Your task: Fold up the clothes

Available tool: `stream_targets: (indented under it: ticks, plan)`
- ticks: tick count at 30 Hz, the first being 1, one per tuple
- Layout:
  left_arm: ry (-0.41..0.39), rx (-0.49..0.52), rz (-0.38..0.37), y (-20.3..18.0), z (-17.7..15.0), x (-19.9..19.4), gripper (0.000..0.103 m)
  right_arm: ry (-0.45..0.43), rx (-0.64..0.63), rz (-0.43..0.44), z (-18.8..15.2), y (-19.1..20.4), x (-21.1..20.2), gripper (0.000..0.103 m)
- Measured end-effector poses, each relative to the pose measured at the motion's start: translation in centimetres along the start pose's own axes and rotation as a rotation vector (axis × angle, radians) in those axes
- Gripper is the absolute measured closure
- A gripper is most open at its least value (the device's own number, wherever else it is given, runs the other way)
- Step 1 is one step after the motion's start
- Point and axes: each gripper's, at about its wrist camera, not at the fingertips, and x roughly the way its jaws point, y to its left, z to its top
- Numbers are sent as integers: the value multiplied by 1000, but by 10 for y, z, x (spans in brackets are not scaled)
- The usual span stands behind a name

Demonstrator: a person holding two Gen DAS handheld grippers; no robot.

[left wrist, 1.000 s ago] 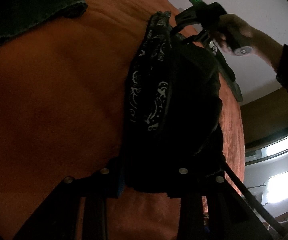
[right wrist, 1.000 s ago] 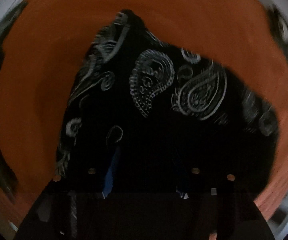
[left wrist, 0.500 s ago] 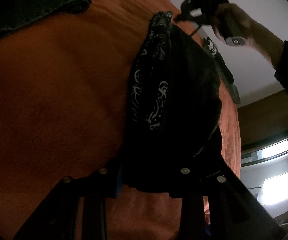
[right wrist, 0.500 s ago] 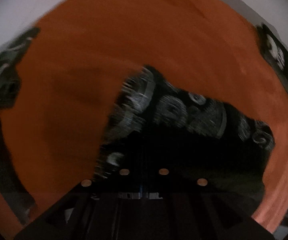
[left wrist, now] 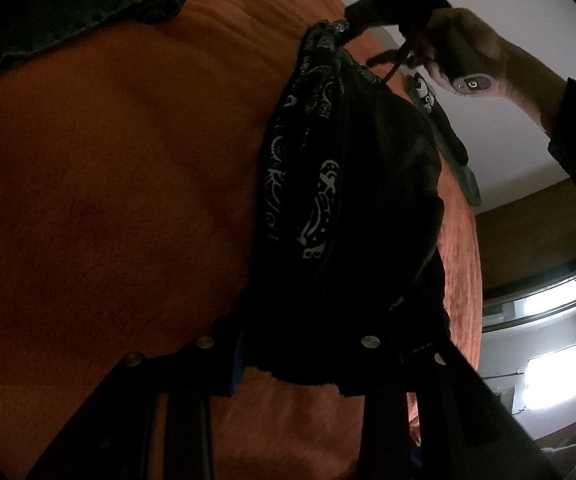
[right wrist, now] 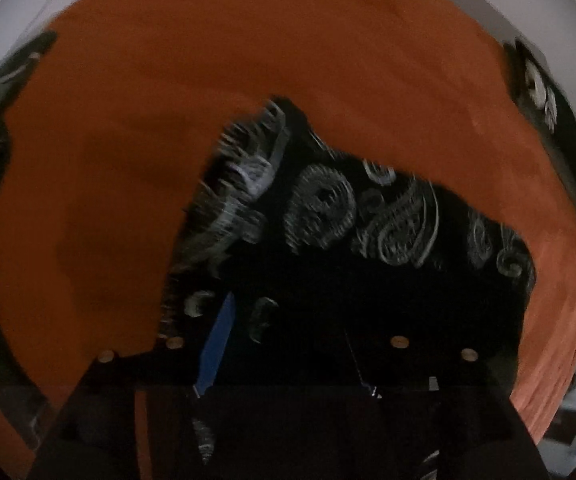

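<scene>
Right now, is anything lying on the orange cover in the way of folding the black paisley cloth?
Nothing visible blocks it. The black paisley-print cloth lies on the orange bed cover with bare cover beyond it. The only other things are dark garments at the cover's edges, apart from the cloth.

Home: orange bedspread (left wrist: 127, 200), scattered clothes (left wrist: 59, 4).

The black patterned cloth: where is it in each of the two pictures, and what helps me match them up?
Left wrist view: the black patterned cloth runs up the middle-right, from the left gripper at the bottom towards the right gripper at top.
Right wrist view: it fills the lower middle.
Shared landmark: the orange bedspread under the cloth.
</scene>
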Motion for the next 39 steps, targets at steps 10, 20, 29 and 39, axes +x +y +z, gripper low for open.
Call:
stream_targets:
  ticks: [10,20,29,39]
  plan:
    - [5,-4,-4,2,1,0,66,3,105,71,-15,-18,14,102]
    - [2,-4,2,2,2,1,67,-173,-35,85,-21,21,-44,102]
    - [4,23,40,0,-4,-5,67,-71,-20,164,-20,37,-13,99]
    - [7,-6,39,7,-2,-7,66,-444,142,327,-77,-96,-162,33]
